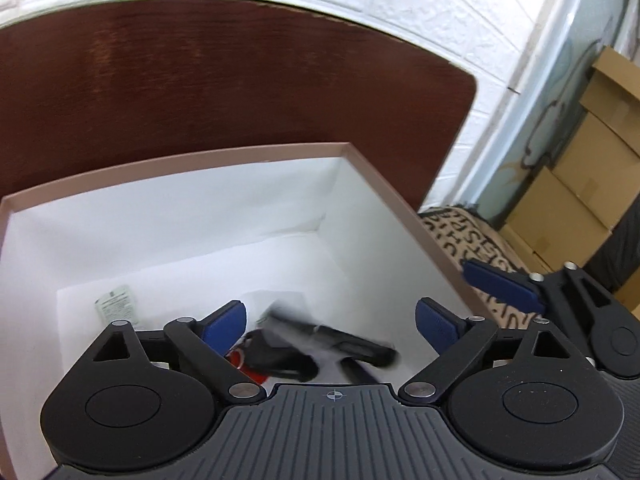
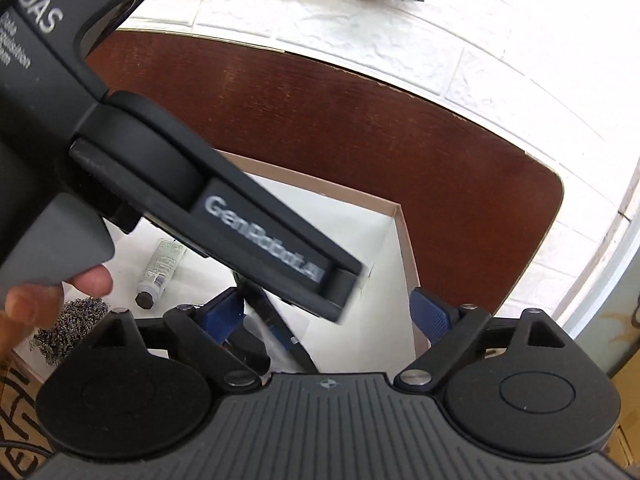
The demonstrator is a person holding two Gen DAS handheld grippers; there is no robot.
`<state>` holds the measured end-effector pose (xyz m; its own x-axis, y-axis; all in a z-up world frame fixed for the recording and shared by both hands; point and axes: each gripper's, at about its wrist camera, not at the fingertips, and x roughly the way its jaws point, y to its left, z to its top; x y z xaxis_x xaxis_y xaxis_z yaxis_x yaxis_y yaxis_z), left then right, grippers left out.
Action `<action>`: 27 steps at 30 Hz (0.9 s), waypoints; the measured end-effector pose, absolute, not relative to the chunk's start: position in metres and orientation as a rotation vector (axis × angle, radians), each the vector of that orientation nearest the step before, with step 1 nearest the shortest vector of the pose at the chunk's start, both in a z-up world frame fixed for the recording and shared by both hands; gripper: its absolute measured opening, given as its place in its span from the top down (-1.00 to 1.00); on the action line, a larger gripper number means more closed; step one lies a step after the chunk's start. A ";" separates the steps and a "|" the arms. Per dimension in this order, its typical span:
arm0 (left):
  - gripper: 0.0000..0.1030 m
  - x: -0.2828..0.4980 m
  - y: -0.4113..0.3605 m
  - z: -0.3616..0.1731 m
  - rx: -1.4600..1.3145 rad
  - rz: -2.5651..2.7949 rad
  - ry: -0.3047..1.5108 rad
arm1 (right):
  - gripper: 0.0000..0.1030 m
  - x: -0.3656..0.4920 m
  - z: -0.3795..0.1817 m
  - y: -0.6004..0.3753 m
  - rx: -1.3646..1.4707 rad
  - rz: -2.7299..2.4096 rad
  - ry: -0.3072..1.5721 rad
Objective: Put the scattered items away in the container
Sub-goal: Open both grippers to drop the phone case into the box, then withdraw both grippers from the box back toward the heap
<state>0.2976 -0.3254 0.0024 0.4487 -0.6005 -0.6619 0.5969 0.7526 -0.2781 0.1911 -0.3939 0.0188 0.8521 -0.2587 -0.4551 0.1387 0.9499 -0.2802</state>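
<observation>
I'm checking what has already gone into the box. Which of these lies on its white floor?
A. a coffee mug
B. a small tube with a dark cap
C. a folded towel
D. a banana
B: in the right wrist view a small tube with a dark cap lies on the white floor of the box, beside a scouring pad; no fruit, mug or towel shows.

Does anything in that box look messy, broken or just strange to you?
Nothing looks broken or spilled. The box holds a jumble of black items lying crossed over each other in a blurred heap, a small tube lying flat, and a grey scrubby clump. Both grippers, left and right, are open above it.
</observation>
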 end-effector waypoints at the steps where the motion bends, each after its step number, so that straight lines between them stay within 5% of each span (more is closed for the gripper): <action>1: -0.90 0.299 -0.323 0.002 -0.010 -0.736 0.828 | -0.78 0.191 0.019 -0.393 -0.242 -0.212 0.510; 27: -0.91 0.253 -0.289 0.027 0.048 -0.704 0.735 | -0.91 0.135 0.047 -0.368 -0.182 -0.229 0.454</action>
